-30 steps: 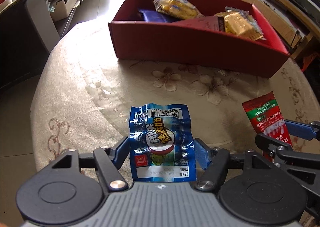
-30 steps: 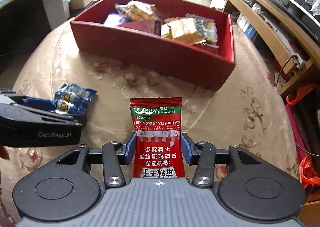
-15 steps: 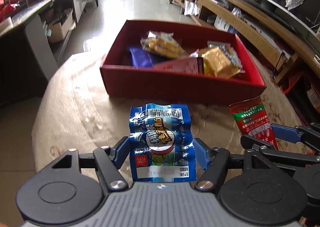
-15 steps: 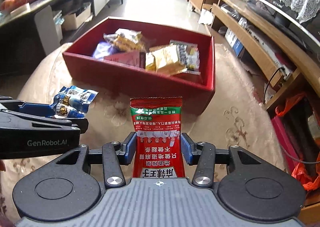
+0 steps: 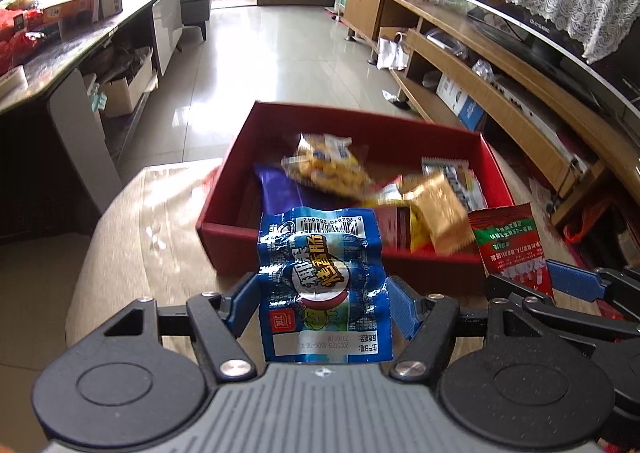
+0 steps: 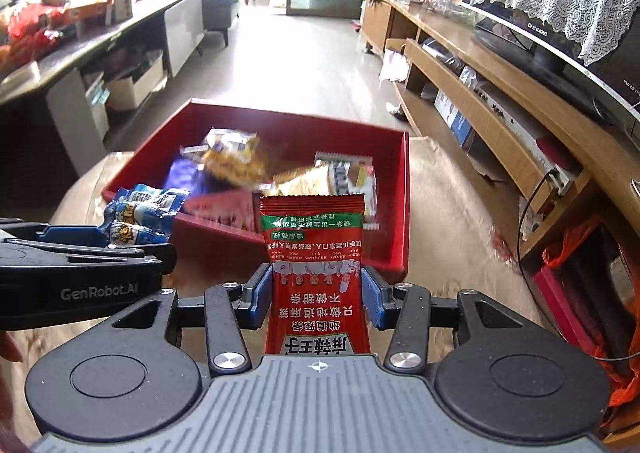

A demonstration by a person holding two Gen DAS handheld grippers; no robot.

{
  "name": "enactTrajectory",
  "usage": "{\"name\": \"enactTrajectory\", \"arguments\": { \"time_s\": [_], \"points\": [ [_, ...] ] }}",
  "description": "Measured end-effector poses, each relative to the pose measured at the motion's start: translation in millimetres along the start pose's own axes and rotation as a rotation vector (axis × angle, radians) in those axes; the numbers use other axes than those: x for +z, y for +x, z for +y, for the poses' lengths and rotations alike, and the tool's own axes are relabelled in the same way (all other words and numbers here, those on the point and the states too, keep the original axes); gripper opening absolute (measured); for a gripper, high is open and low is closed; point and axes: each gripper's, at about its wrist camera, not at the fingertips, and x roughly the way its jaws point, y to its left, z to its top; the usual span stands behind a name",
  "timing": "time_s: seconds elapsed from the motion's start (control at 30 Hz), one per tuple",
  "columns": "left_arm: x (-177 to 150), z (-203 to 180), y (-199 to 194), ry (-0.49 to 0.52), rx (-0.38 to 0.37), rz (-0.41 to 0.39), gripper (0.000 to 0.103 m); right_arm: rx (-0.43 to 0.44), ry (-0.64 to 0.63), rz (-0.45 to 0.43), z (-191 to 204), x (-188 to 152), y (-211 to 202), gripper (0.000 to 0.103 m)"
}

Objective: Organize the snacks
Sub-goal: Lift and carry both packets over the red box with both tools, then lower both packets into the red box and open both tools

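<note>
My left gripper (image 5: 322, 303) is shut on a blue snack packet (image 5: 320, 277) and holds it up in front of the near wall of the red box (image 5: 224, 231). My right gripper (image 6: 318, 293) is shut on a red snack packet (image 6: 316, 261), also raised before the red box (image 6: 400, 193). The box holds several snacks: a yellow packet (image 5: 324, 169), a purple packet (image 5: 276, 193) and a gold packet (image 5: 436, 213). The red packet (image 5: 508, 245) shows at the right of the left wrist view. The blue packet (image 6: 140, 217) shows at the left of the right wrist view.
The box stands on a round table with a beige floral cloth (image 5: 136, 237). A low wooden TV cabinet (image 6: 500, 113) runs along the right. A dark counter with boxes (image 5: 60, 41) is at the left. Tiled floor (image 5: 280, 61) lies beyond the table.
Both grippers have risen from the table with their packets and moved toward the red box. The box now sits lower and closer in both views.
</note>
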Motion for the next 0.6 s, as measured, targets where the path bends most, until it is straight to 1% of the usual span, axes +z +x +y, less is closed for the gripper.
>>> {"name": "enactTrajectory", "arguments": {
  "time_s": [0.33, 0.6],
  "points": [
    [41.3, -7.6, 26.4, -0.007, 0.030, -0.033, 0.063, -0.011, 0.036, -0.031, -10.9, 34.1, 26.3, 0.054],
    [57.4, -9.0, 60.5, -0.005, 0.055, -0.011, 0.063, -0.007, 0.036, -0.020, -15.0, 48.6, 58.6, 0.055]
  ]
}}
